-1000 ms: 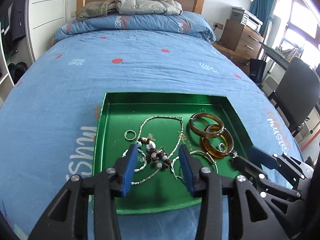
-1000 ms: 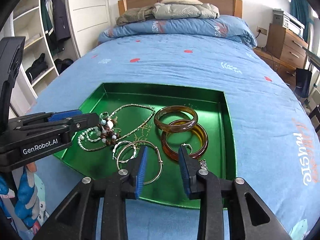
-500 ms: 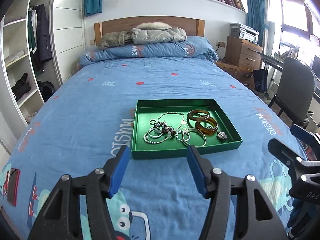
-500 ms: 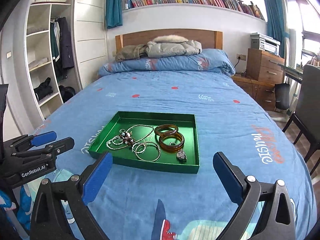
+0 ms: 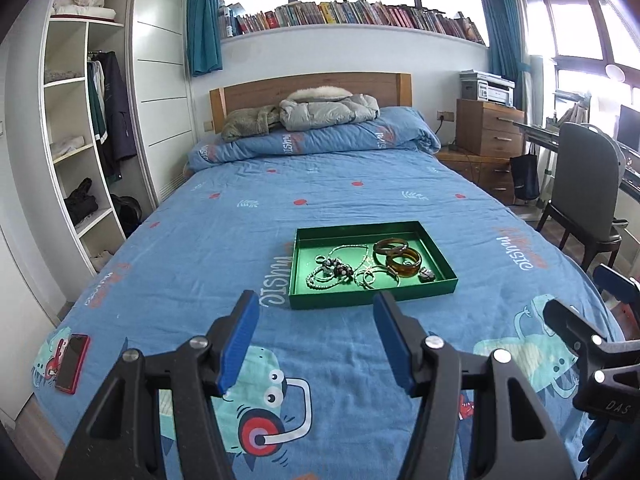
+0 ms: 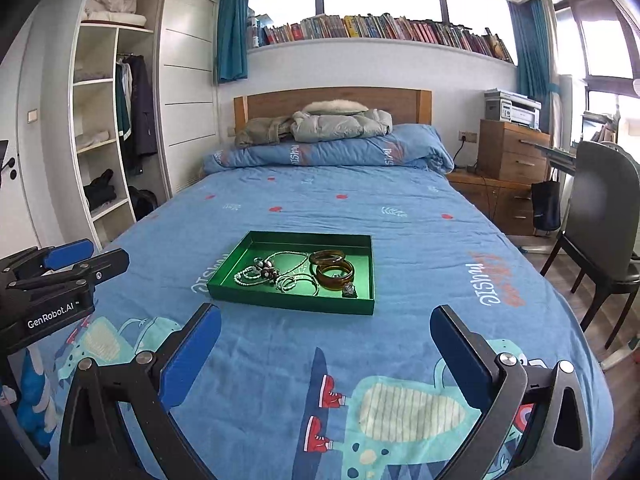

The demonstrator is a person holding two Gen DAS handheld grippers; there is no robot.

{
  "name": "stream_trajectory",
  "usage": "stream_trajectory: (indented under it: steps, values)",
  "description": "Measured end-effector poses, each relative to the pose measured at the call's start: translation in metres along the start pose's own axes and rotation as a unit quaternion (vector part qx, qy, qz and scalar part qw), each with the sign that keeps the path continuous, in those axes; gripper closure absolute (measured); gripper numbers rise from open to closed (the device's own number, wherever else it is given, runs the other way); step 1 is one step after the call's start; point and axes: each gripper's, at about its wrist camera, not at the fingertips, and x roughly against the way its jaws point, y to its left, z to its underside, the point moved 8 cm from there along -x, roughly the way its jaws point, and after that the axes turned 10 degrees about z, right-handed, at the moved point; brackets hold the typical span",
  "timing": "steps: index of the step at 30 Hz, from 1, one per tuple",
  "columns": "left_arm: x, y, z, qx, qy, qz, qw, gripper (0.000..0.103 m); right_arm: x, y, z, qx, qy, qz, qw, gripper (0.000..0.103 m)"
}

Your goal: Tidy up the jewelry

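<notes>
One green tray [image 5: 370,292] lies flat on the blue bedspread [image 5: 248,240], toward the foot half of the bed, and holds all the visible jewelry. Inside the tray, two amber-brown bangles [image 5: 402,258] sit toward its right side, one overlapping the other. A beaded necklace [image 5: 340,268] with dark and pale beads lies left of the bangles, tangled with a thin silver chain. Thin silver hoops [image 5: 372,276] rest just in front of the bangles, near the tray's front wall. A small dark, stone-like piece [image 5: 426,276] sits in the tray's front right corner; its exact type cannot be determined.

The left gripper [image 5: 316,340] hangs over the bedspread in front of the tray, well apart from it. Its blue-padded fingers [image 5: 236,340] stand wide apart with nothing between them. The right gripper [image 6: 326,358] is likewise in front of the tray and clear of it, its fingers [image 6: 188,356] spread very wide and empty. Each gripper shows at the edge of the other's view, the two side by side.

A red phone [image 5: 72,358] lies on the bedspread well to the left of the tray, near the bed's edge. Beyond the tray, a folded blue duvet [image 5: 320,140] and a grey jacket [image 5: 328,110] lie against the wooden headboard [image 5: 308,84]. A dark chair [image 5: 584,196] stands to the right of the tray, beside the bed.
</notes>
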Motion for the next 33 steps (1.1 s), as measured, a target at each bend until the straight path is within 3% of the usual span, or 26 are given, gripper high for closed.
stream_trajectory:
  steps: [15,33]
  values:
    - [0.06,0.008,0.004,0.002,-0.044,-0.011,0.999,0.04,0.051,-0.015,0.0,-0.008,-0.032,0.013,0.999,0.0]
    - [0.062,0.013,0.013,0.001,-0.047,-0.02,0.9987,0.039,0.05,-0.036,0.019,-0.022,-0.018,0.033,0.999,0.0]
